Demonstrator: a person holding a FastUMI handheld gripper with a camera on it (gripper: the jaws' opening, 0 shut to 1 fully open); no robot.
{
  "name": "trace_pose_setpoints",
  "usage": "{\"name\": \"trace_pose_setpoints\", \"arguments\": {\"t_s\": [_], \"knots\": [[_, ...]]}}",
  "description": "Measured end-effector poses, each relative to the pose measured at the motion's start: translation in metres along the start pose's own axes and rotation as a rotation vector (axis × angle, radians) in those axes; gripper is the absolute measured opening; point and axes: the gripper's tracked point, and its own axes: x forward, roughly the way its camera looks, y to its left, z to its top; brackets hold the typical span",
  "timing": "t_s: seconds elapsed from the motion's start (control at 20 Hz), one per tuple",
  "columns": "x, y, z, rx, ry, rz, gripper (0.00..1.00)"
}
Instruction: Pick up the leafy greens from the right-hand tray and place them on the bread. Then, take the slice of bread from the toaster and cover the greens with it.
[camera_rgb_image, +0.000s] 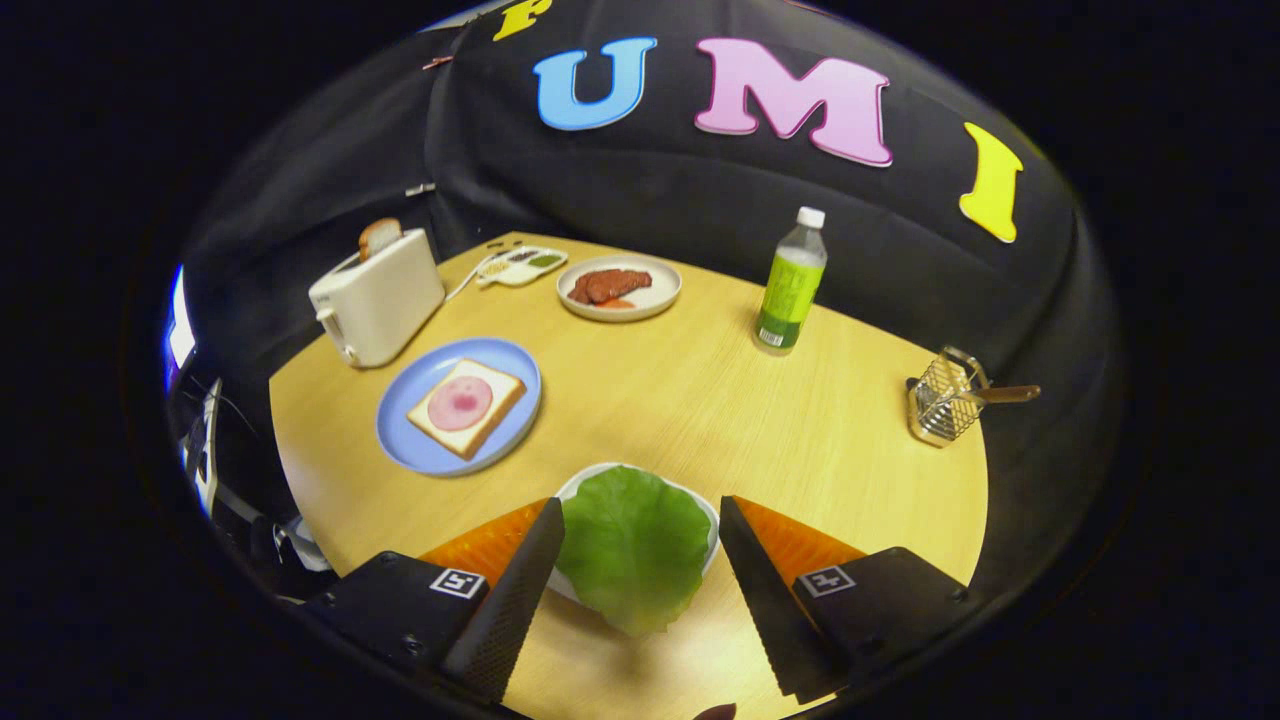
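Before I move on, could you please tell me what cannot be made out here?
- Dish under the lettuce leaf: mostly covered by the leaf, gripper view.
- Toaster bread slice: lower part inside the slot.
- Small tray contents: too small.
- Tool, open astride the leaf: contact unclear.

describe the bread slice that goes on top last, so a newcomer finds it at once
Start at the white toaster at the far left edge of the wooden table, just behind the blue plate. The bread slice stands upright in its top slot, browned crust poking out. Unlike the slice with pink meat lying flat on the plate, it is bare. The gripper is open around the lettuce leaf.
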Motion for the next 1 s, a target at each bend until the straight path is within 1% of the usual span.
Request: {"name": "trace_pose_setpoints", "arguments": {"t_s": [0.15, 0.25, 0.3, 0.4, 0.55, 0.65, 0.7, 0.75, 0.85, 0.9, 0.95, 1.0], "knots": [[0.022, 0.010, -0.022, -0.029, 0.086, 0.055, 0.95], [0.034, 0.016, -0.033, -0.022, 0.131, 0.089, 0.92], [0.041, 0.016, -0.038, -0.013, 0.149, 0.097, 0.89], [0.051, 0.011, -0.045, 0.008, 0.185, 0.095, 0.82], [0.059, 0.005, -0.057, 0.023, 0.240, 0.085, 0.79], [0.061, -0.001, -0.058, -0.003, 0.239, 0.065, 0.73], [0.061, -0.001, -0.057, -0.015, 0.231, 0.065, 0.65], [0.061, -0.001, -0.059, -0.023, 0.235, 0.064, 0.61], [0.062, 0.001, -0.057, -0.032, 0.232, 0.069, 0.59], [0.062, 0.001, -0.057, -0.032, 0.233, 0.065, 0.32], [0.061, 0.002, -0.056, -0.042, 0.232, 0.063, 0.19], [0.062, 0.004, -0.056, -0.052, 0.234, 0.062, 0.11]]}}
